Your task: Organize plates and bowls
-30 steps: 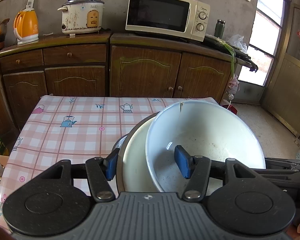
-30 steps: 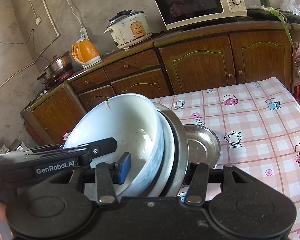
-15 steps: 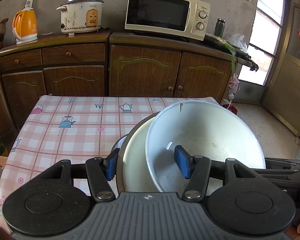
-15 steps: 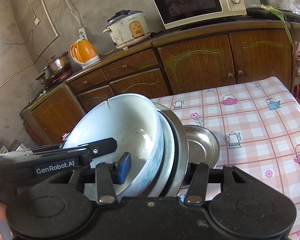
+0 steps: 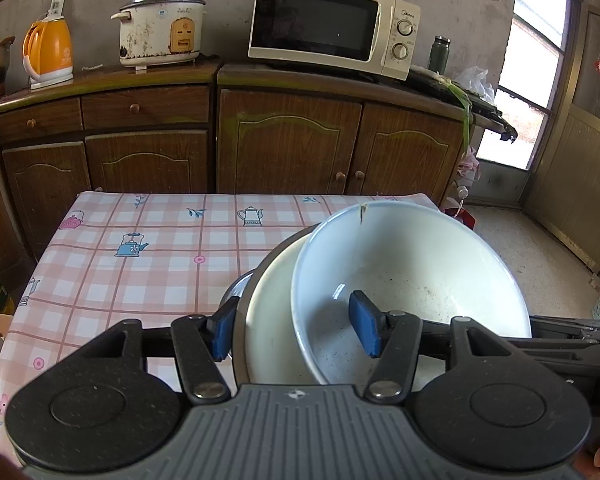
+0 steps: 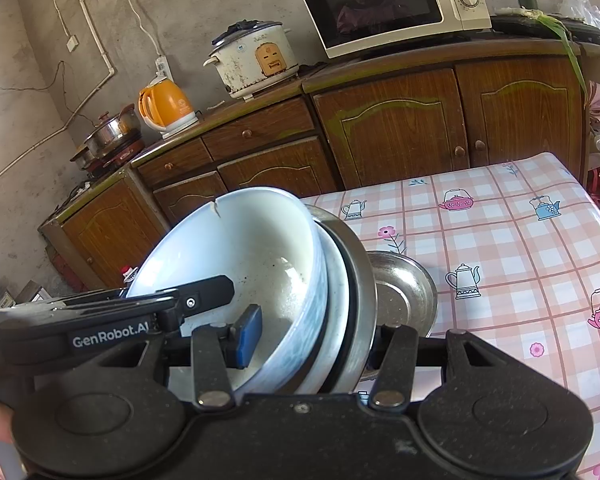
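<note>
A tilted stack of dishes is held above the table: a chipped white bowl [image 5: 412, 264] on top, a white plate [image 5: 272, 320] under it, and a steel plate rim [image 6: 360, 280] outermost. My left gripper [image 5: 296, 330] is shut on the stack, one blue pad inside the bowl, the other behind the steel plate. My right gripper [image 6: 320, 336] is shut on the same stack from the opposite side; its right finger is hidden behind the plates. The chipped bowl [image 6: 236, 256] fills the right wrist view. A steel dish [image 6: 404, 292] lies on the table behind the stack.
The table has a pink checked cloth [image 5: 140, 256] with teapot prints. Brown cabinets [image 5: 288, 148] stand behind it, carrying a microwave [image 5: 332, 24], a rice cooker [image 5: 160, 28] and an orange kettle [image 5: 48, 52]. A doorway [image 5: 528, 80] is at the right.
The camera views have drifted slightly; the stack stays gripped the same way by both grippers and has barely moved.
</note>
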Action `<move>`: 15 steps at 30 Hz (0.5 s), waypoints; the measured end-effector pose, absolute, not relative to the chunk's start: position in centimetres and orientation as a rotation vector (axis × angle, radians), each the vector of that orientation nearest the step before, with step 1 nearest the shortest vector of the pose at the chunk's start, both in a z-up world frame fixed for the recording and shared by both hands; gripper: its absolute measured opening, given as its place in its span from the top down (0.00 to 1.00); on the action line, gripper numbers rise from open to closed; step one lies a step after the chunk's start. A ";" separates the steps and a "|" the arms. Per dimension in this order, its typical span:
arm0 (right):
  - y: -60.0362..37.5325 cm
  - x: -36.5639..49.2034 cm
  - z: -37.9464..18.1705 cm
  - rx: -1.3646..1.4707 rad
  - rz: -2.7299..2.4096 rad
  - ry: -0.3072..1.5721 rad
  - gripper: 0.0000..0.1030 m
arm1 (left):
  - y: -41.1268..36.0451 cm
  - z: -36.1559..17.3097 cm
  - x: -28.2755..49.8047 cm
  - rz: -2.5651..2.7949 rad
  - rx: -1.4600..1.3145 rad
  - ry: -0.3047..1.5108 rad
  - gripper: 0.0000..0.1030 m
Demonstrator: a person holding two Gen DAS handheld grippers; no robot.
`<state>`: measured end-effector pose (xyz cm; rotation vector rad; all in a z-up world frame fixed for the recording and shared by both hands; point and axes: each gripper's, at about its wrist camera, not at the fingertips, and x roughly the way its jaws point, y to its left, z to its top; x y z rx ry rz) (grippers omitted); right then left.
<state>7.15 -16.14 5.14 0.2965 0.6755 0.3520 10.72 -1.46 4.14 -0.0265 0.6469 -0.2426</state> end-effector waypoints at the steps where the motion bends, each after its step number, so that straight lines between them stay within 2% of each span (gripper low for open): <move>1: -16.1 7.1 5.2 0.295 0.352 0.676 0.43 | -1.5 4.1 10.7 -0.243 -0.027 0.647 0.44; 15: -16.1 7.1 5.2 0.295 0.352 0.675 0.43 | -1.7 4.2 11.0 -0.242 -0.027 0.645 0.44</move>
